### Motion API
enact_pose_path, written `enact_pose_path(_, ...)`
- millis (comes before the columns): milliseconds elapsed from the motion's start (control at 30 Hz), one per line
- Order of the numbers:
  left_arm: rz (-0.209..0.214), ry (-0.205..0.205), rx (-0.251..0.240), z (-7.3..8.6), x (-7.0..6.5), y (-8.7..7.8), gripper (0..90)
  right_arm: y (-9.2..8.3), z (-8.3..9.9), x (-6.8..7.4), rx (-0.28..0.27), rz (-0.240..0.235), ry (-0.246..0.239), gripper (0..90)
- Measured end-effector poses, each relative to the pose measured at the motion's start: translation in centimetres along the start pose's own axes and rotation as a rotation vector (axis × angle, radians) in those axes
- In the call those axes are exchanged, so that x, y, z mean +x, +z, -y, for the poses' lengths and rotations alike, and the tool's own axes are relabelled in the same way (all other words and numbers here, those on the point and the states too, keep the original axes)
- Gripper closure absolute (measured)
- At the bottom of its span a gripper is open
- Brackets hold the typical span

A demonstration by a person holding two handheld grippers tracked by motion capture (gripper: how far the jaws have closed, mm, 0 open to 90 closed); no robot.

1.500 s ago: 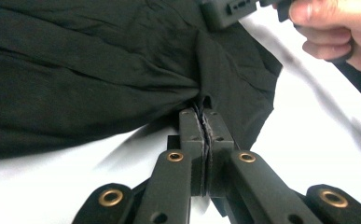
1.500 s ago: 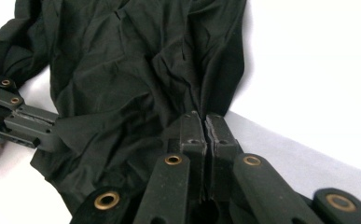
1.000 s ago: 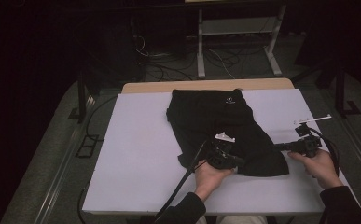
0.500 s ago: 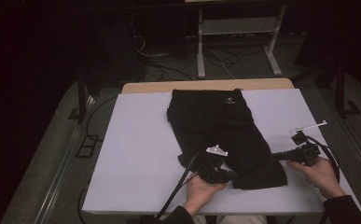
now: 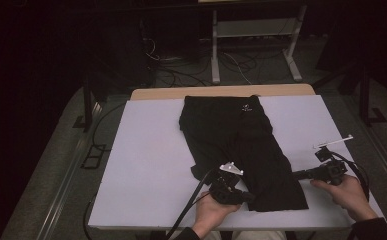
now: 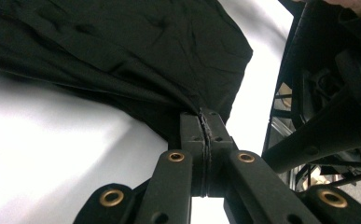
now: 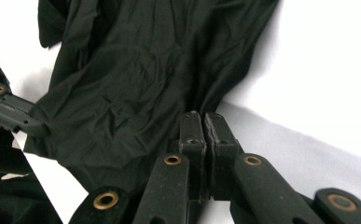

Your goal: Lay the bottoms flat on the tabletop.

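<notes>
A black garment (image 5: 238, 135), shorts or trousers with a small white logo at its waist, lies on the white table cover (image 5: 146, 150), its leg end toward me. My left gripper (image 5: 245, 196) is shut on the near left corner of that leg end; its closed jaws pinch the cloth (image 6: 122, 56) in the left gripper view (image 6: 205, 122). My right gripper (image 5: 297, 175) is shut on the leg's right edge, and folds of the fabric (image 7: 136, 84) gather at its closed jaws (image 7: 203, 122).
The white cover leaves a strip of wooden tabletop (image 5: 221, 92) bare at the far edge. Beyond it are a metal stand (image 5: 253, 35) and floor cables. Cables trail from both grippers over the near edge. The left gripper's arm (image 7: 10, 112) shows in the right gripper view.
Both hands have drawn back toward the near table edge with the cloth pinched, and the garment's leg end now lies longer and flatter toward me.
</notes>
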State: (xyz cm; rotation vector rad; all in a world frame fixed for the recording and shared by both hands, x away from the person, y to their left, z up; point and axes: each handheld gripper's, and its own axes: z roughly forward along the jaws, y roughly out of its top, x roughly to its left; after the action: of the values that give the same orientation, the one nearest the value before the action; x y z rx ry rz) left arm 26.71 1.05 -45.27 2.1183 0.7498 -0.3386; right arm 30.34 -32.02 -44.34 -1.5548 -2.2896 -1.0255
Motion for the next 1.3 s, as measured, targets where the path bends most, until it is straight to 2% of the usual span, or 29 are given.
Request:
enact_pose_path(133,0.006,-0.013,-0.002,0.4,0.2,-0.2,88.5,-0.1,0.5,-0.1,0.007,0.0,0.007,86.9)
enact_pose_path(300,0.019,-0.02,0.004,0.8,0.1,-0.3,88.5,0.2,0.6,0.5,0.035,0.02,-0.01,88.7)
enact_pose_path(667,0.025,-0.021,0.029,1.3,0.0,-0.5,88.2,-0.2,1.6,0.4,0.091,0.0,0.016,88.4)
enact_pose_path(867,0.029,-0.016,0.05,1.6,-0.2,-0.8,87.5,-0.2,1.6,0.6,0.107,-0.003,0.002,88.4)
enact_pose_path(967,0.028,-0.003,0.056,1.7,-0.3,-1.2,83.8,-0.3,1.6,0.6,0.112,0.005,0.001,88.4)
enact_pose_path(1067,0.001,0.014,0.043,1.7,-0.2,-2.2,73.6,-0.5,1.6,0.5,0.11,0.016,0.0,88.2)
enact_pose_path(1200,-0.056,0.001,-0.02,1.7,0.5,-4.2,60.4,-0.5,1.6,0.6,0.107,0.02,-0.008,87.5)
enact_pose_path(1300,-0.108,-0.015,-0.081,1.7,1.3,-6.1,52.0,-0.7,1.4,0.9,0.101,0.025,-0.017,81.0)
